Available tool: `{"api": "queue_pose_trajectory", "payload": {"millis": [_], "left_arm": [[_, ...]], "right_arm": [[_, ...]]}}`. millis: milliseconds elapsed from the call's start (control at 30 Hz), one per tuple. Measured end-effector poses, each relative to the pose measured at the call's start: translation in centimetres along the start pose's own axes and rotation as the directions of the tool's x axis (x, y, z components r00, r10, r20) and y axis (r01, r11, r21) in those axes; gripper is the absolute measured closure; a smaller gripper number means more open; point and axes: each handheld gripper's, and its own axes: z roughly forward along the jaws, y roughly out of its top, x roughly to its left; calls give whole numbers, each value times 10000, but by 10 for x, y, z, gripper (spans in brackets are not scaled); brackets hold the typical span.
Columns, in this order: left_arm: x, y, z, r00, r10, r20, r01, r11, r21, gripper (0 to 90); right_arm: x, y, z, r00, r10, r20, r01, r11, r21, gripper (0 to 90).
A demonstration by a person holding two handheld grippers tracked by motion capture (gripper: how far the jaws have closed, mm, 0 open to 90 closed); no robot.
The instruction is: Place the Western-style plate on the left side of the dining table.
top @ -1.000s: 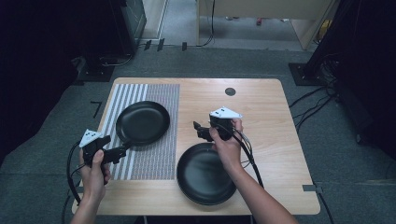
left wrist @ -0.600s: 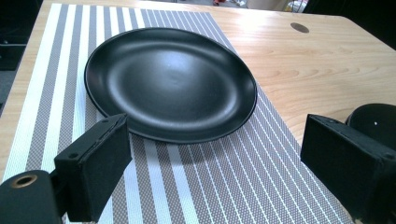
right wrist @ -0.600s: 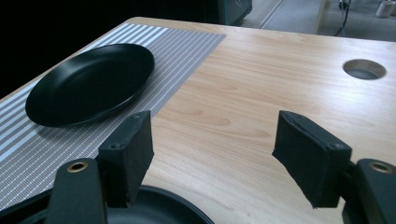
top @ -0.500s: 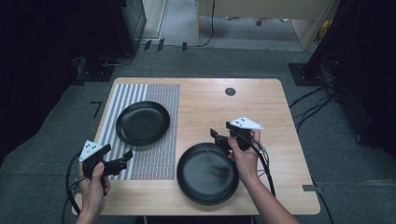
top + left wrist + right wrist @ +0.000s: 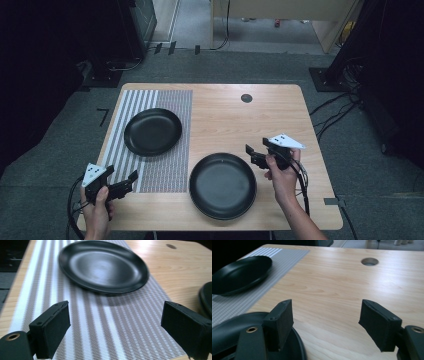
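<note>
While both grippers' jaws gape empty, the near plate point(image 5: 223, 186) lies just left of the right gripper point(image 5: 254, 155).

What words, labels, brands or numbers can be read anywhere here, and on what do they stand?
None: no readable text.
The two black plates, the striped mat, the wooden table and both open grippers bear no lettering.
The floor's black tape marks are not letters.

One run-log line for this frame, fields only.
left gripper: open, empty | right gripper: open, empty | far plate: on striped mat | near plate: on bare table
</note>
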Motion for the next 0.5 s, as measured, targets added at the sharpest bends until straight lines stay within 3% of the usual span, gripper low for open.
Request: {"api": "queue_pose_trajectory", "payload": {"millis": [500], "left_arm": [[20,-15,1,9969,225,-754,-215,9997,137,84]], "right_arm": [[-48,-34,-27,9942,558,918,-578,9981,198,267]]}}
